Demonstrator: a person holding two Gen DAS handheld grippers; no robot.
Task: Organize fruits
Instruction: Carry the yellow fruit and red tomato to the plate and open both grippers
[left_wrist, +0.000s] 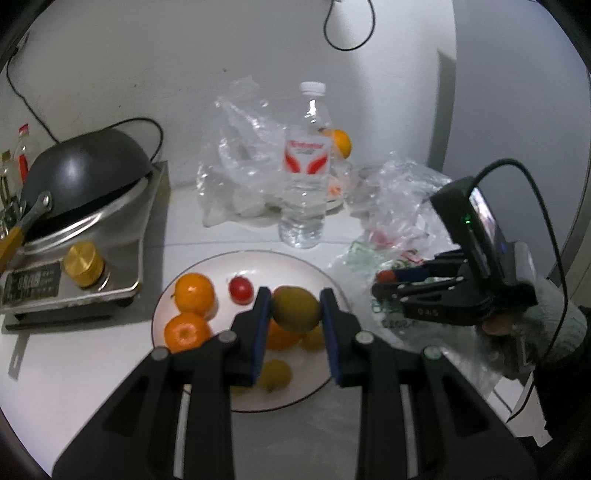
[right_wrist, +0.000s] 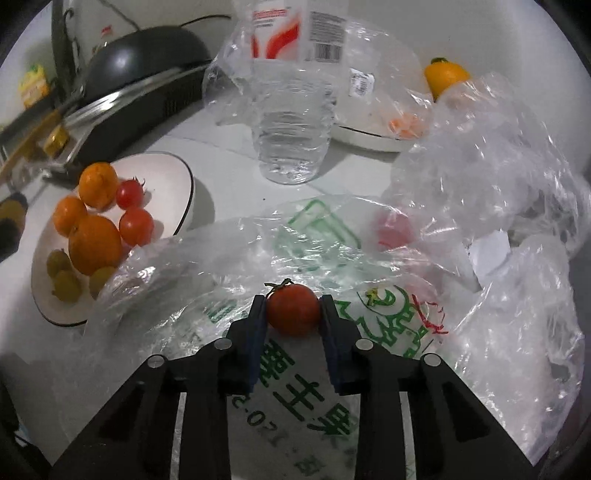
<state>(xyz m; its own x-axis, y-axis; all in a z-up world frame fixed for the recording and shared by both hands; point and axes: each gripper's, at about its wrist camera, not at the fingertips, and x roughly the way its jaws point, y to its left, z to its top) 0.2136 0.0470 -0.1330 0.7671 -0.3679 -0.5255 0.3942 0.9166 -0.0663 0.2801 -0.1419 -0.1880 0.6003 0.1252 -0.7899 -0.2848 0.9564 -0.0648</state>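
Note:
My left gripper is shut on a green-yellow fruit and holds it above the white plate. The plate holds oranges, a cherry tomato and small yellow-green fruits. My right gripper is shut on a red tomato over a printed plastic bag. The right gripper also shows in the left wrist view, right of the plate. The plate shows in the right wrist view at left with its fruit.
A water bottle stands behind the plate. Crumpled clear bags lie at the back and right. A dark pan sits on a steel scale at left. A white bowl and an orange fruit sit at the back.

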